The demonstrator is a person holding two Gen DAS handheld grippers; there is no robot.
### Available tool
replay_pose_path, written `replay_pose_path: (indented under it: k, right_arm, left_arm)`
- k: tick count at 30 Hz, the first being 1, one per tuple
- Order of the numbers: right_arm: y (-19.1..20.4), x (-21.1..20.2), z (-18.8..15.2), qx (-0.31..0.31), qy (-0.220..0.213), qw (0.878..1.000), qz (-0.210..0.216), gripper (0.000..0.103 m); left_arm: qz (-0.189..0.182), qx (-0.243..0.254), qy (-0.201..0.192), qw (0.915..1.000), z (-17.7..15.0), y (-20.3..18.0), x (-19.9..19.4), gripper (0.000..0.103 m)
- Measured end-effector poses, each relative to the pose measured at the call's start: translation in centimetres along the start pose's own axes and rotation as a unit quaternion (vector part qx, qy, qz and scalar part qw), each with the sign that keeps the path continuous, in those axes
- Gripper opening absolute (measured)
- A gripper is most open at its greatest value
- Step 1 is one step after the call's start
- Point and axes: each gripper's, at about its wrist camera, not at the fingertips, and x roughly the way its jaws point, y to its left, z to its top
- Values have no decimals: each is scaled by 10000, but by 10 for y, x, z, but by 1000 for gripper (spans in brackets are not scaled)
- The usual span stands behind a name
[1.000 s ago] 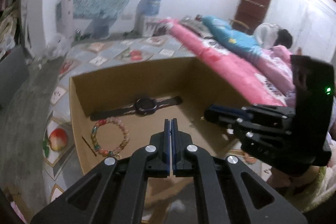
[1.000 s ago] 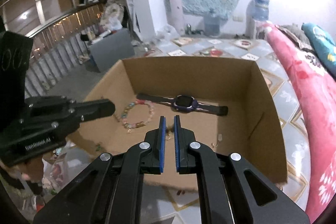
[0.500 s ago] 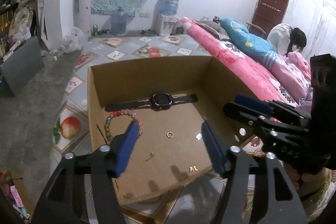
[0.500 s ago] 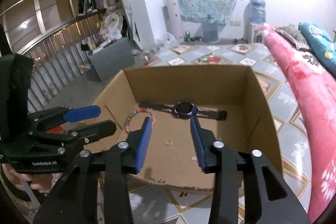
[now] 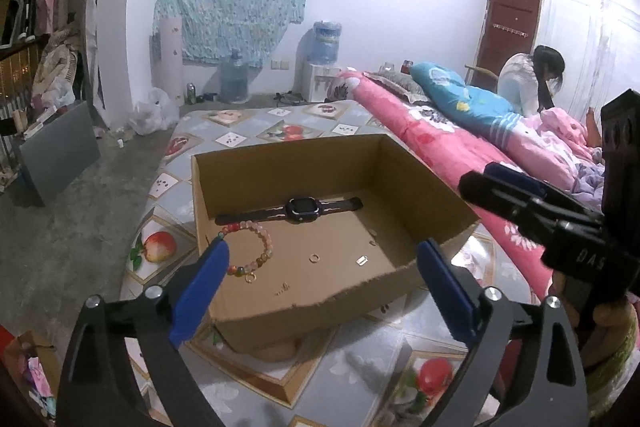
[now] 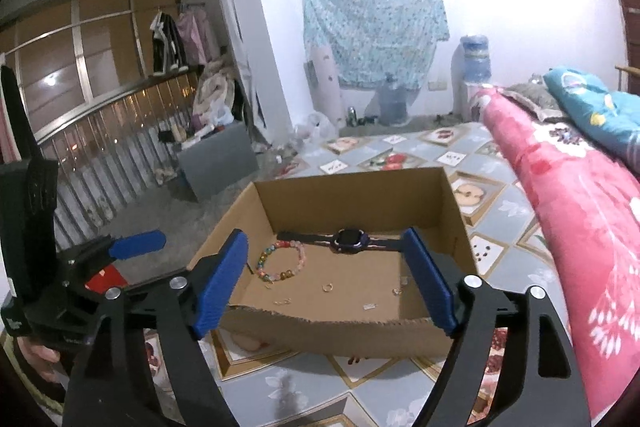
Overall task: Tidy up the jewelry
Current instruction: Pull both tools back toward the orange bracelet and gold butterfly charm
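Inside the open cardboard box [image 5: 400, 187], on its brown floor: along the far wall, a black smartwatch [image 5: 302, 209] lies flat, strap stretched out straight, square dark face near mid-strap. Toward the left wall, just in front of the watch strap, a beaded bracelet [image 5: 256, 251] of round pink, green and amber beads forms a loose ring. Right of it, mid-floor, a small metal ring [image 5: 315, 258]; further right a tiny pale rectangular piece [image 5: 361, 260]. Other specks near the torn, ragged front edge are too small to tell.

Box sits on a floor mat [image 5: 280, 123] printed with fruit tiles; a pink floral quilt [image 6: 568, 195] lies along the right.

Left gripper [image 5: 320, 267]: jaws spread wide, blue pads, nothing between them, above the box's front edge. Right gripper [image 6: 344, 279]: jaws likewise spread wide, empty. Its body in the left view carries pale lettering, only "DAS" readable.
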Motion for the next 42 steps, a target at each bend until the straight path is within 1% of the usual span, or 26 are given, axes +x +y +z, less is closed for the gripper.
replay_pose_path:
  k: [2,5,8,11,13,16,19,20,24,26,31,33,36,38,42]
  right_arm:
    - [-2,-9,0,36,-88,10000,-17,80]
    - [-4,-25,-3,65,-211,9997,-91,83]
    - [-7,-37,-10,87,-279,9995,-157,86]
    - [-12,-45,-23,110,-214,9993,-298,88]
    - [-16,-44,-33,136,-72,9990,-430,89]
    - [-23,-33,-54,177,343,9973,-624,89]
    - [-26,-14,-78,132,954,9915,-877,89]
    - [-26,-4,-87,91,1216,9878,-968,89]
    - [-20,19,-113,-114,1950,9753,-1032,89]
    - [-16,25,-123,-242,2138,9705,-1089,89]
    - [-15,36,-133,-302,2426,9634,-1103,89]
    - [-15,39,-137,-316,2526,9601,-1161,89]
    - [-14,45,-143,-376,2682,9550,-1210,89]
    - [-13,48,-147,-478,2752,9509,-1335,89]
    - [-14,51,-151,-465,2848,9474,-1386,89]
  left_arm:
    - [-2,20,-66,10000,-4,-5,-8,97]
    - [-1,54,-96,9999,-9,-10,-16,97]
    - [-86,27,-52,9999,-18,-15,-22,97]
    - [-208,-113,96,9997,-31,-19,-22,97]
    - [-210,-155,226,9994,-40,-20,-19,97]
    - [-162,-230,507,9983,-55,-22,-7,97]
    - [15,-236,850,9961,-73,-21,14,97]
    - [70,-266,972,9949,-79,-19,22,97]
    - [259,-456,1362,9893,-96,-8,51,97]
    - [317,-570,1577,9853,-103,-3,63,97]
    - [374,-762,1848,9791,-109,4,80,97]
    - [482,-756,1992,9759,-112,4,88,97]
    - [548,-710,2155,9724,-112,3,94,97]
    - [607,-652,2271,9698,-113,2,99,97]
    - [688,-598,2438,9655,-115,1,107,97]
